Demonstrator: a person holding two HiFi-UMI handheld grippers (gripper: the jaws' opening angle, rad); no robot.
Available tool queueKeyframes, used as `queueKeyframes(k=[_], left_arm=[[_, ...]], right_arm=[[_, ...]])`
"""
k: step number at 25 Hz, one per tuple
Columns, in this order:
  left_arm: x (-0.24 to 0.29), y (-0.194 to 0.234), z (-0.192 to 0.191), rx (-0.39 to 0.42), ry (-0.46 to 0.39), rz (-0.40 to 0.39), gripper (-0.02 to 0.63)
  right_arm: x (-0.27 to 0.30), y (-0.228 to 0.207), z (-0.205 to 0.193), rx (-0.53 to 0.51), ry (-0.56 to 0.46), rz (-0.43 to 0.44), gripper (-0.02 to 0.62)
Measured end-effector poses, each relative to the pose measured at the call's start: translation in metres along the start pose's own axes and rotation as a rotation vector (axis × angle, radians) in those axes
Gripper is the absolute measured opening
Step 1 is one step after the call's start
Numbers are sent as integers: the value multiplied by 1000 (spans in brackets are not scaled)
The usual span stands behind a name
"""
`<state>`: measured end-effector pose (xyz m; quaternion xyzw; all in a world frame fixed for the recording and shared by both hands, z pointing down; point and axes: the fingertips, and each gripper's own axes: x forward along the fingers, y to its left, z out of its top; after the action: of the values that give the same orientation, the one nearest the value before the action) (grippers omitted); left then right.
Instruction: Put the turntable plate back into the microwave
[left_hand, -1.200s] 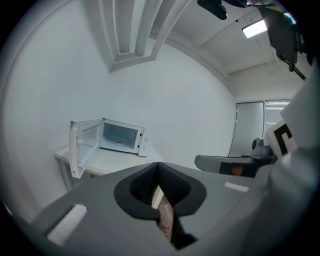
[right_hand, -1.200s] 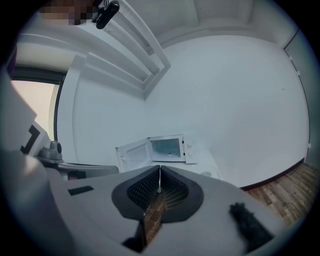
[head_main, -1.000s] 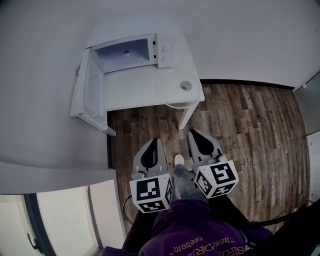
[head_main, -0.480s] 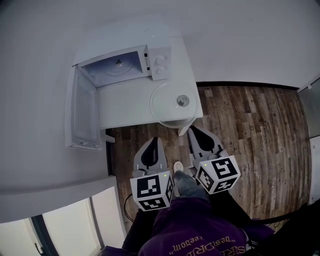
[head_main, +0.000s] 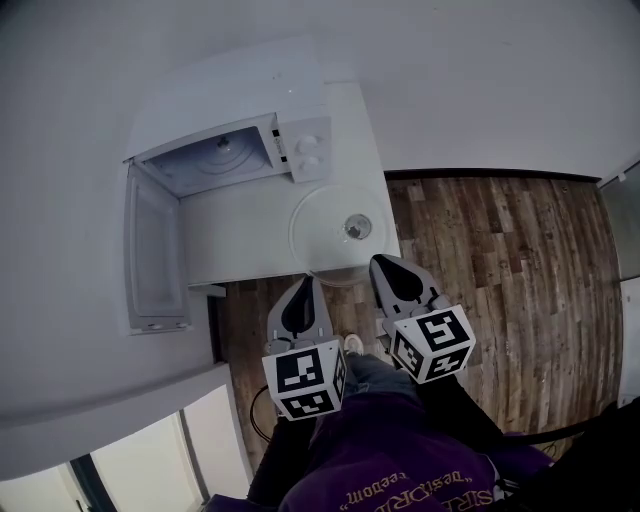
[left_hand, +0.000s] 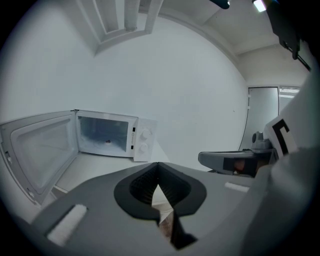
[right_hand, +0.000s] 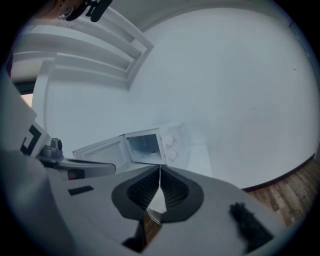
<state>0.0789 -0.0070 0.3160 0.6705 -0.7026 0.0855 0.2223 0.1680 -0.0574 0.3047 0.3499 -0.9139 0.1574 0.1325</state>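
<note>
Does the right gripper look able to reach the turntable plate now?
Probably yes: the turntable plate lies at the table's near edge, just ahead of the right gripper, whose shut jaws must open.

A white table (head_main: 235, 238) stands on a dark wood-plank floor (head_main: 500, 270), set against a pale wall. At its back sits a white microwave (head_main: 240, 105), its door swung open to the left. The clear turntable plate (head_main: 322, 242) lies flat near the table's front right corner, just in front of the microwave's control panel.

The microwave (head_main: 300, 150) door (head_main: 152, 250) hangs wide open on the left, leaving the cavity's mouth clear; bare table (head_main: 238, 232) lies before it, the glass plate (head_main: 322, 236) filling its right corner.
</note>
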Motion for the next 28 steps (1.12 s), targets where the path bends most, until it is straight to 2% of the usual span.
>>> queueKeyframes(k=[6,12,17,20,23,27,28], left_arm=[[20,8,-3,-1,37,9,5],[37,12,-8,-35,92,-35,5],[50,9,-44,-54,199,-78,5],[56,12,-70,-102,262,-85,5],[58,13,-96,-164,321,-104,5],[61,15,-121,-270,381,-154,6],[62,14,-127,-297,399,-178,48]], right_arm=[[15,-15,-10,26,23,-7,11],[25,-20,-13,60,41,-27,11],[33,-19,-29,133,58,1,12],[36,-21,-47,159,96,-16,19],[34,-25,-68,188,147,-32,83],[31,-37,-96,275,202,-79,125],[29,-40,-104,296,217,-92,140]])
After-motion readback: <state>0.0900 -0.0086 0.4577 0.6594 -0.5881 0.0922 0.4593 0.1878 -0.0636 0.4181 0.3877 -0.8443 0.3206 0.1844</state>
